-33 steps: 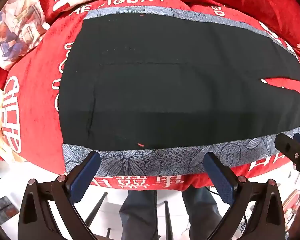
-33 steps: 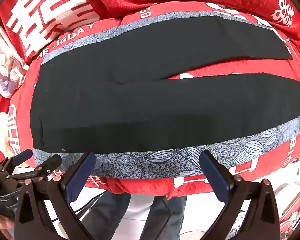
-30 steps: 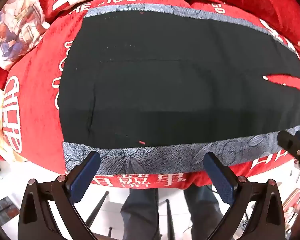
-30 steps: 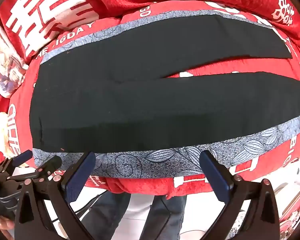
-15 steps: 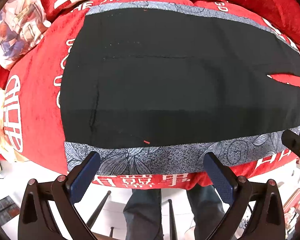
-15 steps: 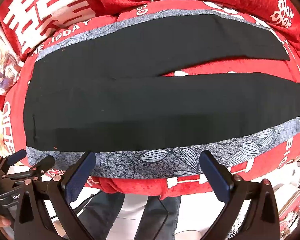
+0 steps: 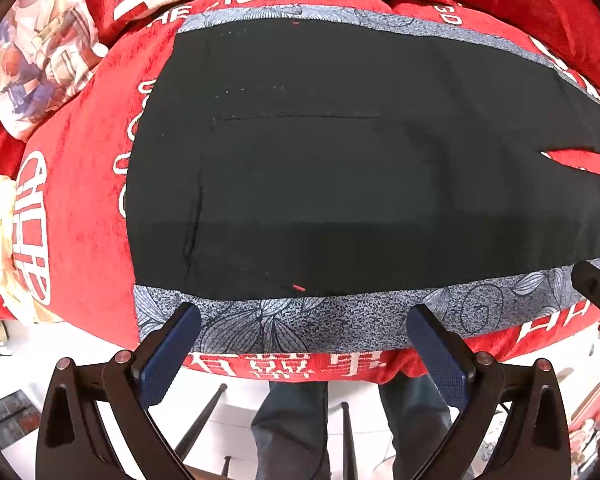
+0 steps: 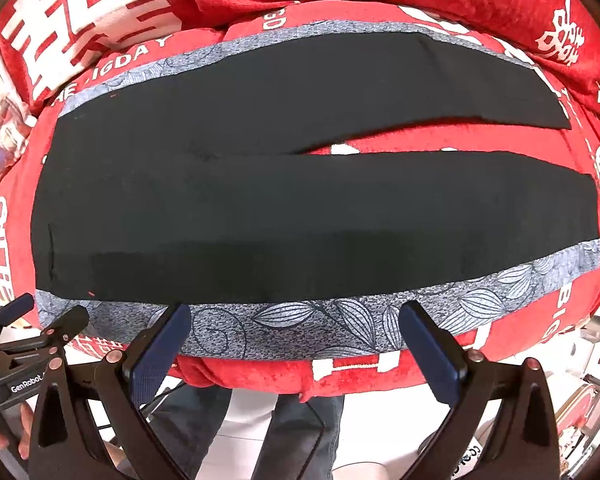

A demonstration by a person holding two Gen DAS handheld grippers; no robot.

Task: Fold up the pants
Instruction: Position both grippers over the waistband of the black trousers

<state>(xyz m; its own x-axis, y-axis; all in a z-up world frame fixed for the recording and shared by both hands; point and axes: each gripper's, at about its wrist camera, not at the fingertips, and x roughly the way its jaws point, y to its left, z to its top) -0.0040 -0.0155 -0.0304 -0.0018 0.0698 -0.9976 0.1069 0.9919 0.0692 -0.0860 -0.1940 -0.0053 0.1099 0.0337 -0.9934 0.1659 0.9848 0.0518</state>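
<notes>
**A:** What had changed in that last second?

**B:** Very little. The black pants (image 8: 260, 200) lay flat and unfolded on the red blanket (image 8: 380, 376) that covered the surface, waistband toward the left and both legs running off to the right with a narrow red gap between them. Both pairs of tongs hung just off the near edge, over the grey floral side stripe (image 8: 300, 328), touching nothing.

**A:** And the tongs themselves?

**B:** The left tongs (image 7: 304, 344) stood spread wide with nothing between the blue pads (image 7: 172, 344). The right tongs (image 8: 296, 344) were the same, wide apart and empty. In the right view the left tool showed at the lower left, by the waistband corner.

**A:** Compared with the earlier frames?

**B:** The right camera had drifted a little rightward: the near leg's hem, cut off at the frame edge before, was now fully in sight. The left view had slid slightly as well, the crotch gap sitting nearer its right edge. The pants had not moved or creased.

**A:** So for the task?

**B:** I'd judge no fold had begun. It looked like lining up along the near side seam, probably to lift that leg over onto the far one.
</notes>
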